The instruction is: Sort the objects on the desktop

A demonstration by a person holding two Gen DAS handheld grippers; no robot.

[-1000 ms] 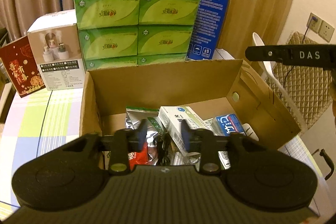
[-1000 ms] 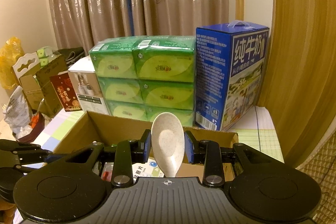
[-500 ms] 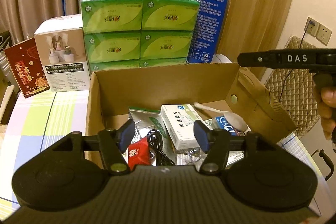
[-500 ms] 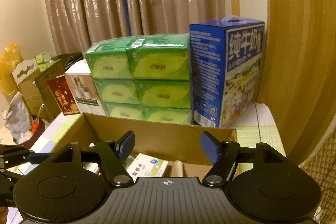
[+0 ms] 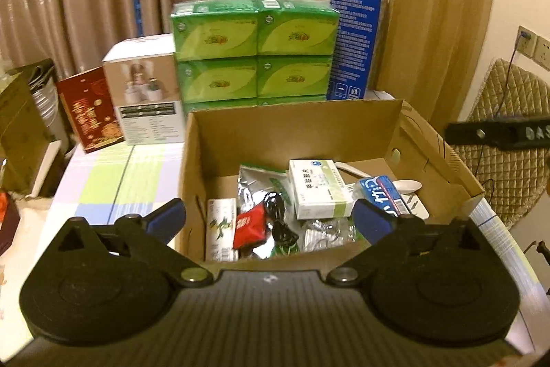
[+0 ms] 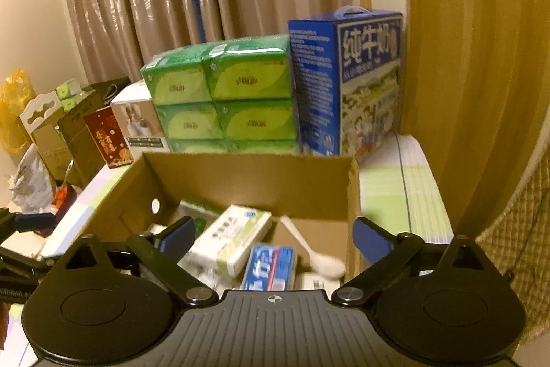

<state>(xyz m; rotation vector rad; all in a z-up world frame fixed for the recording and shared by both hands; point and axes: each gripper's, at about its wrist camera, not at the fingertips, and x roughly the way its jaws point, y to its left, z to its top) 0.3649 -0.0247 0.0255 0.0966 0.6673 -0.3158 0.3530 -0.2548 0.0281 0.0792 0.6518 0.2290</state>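
Now your left gripper (image 5: 270, 217) and right gripper (image 6: 273, 238) gape empty above the cardboard box (image 5: 436, 143); the white spoon (image 6: 318, 251) lies inside beside the toothpaste box (image 6: 270, 267), evidently gathered for sorting.

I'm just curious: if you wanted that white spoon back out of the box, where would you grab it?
Probably by the handle of the white spoon, from above with the right hand-held gripper: the thin handle slants up, while the bowl lies low beside the blue packet.
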